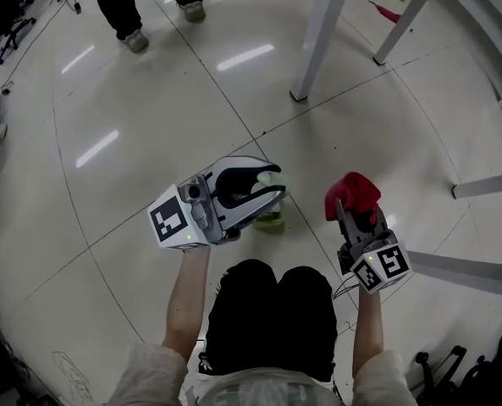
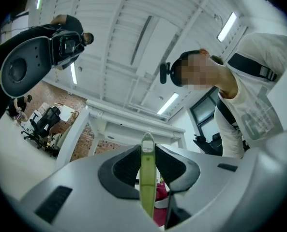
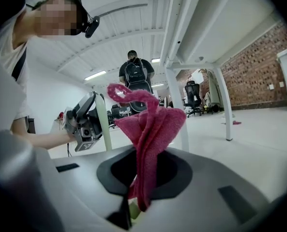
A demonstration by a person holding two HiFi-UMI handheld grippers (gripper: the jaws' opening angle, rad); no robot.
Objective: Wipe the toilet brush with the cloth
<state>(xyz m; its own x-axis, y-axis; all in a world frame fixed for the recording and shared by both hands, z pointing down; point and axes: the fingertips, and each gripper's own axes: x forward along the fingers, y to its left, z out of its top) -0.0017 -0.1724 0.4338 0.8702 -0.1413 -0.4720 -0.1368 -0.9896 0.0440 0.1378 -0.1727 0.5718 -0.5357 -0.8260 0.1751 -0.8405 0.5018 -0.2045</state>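
Note:
The pale green toilet brush stands low over the floor, its slim handle upright between the jaws of my left gripper, which is shut on it. In the left gripper view the left gripper pinches that handle from both sides. My right gripper is shut on a crumpled pink-red cloth, which stands up out of its jaws. In the right gripper view the right gripper looks past the cloth at the left gripper and the green handle. Cloth and brush are apart.
White table legs stand on the glossy floor ahead, with more white frame bars at the right. A person in dark clothes stands at the far left. My knees are below the grippers. Office chairs sit far back.

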